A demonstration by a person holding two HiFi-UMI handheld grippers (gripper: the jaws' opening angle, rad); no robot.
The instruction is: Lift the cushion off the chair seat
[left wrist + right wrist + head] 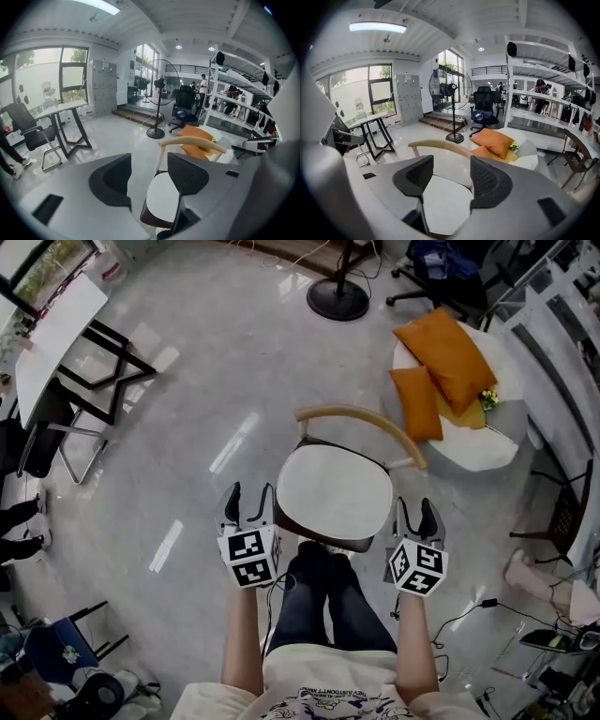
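A white cushion (pixel 334 491) lies flat on the seat of a chair with a curved wooden backrest (pixel 361 418). My left gripper (pixel 249 498) hangs just off the seat's left edge, and my right gripper (pixel 414 512) just off its right edge. Both stand open with nothing between their fingers, and neither touches the cushion. In the left gripper view the cushion (pixel 161 201) shows low between the spread jaws of that gripper (pixel 149 173). The right gripper view has the cushion (pixel 443 201) below and between the jaws of that gripper (pixel 446 180).
A round white table (pixel 487 451) behind the chair at the right carries orange pillows (pixel 450 357). A fan's round base (pixel 337 298) stands on the floor beyond. A folding table (pixel 56 334) is at the far left. The person's legs (pixel 323 606) reach under the seat.
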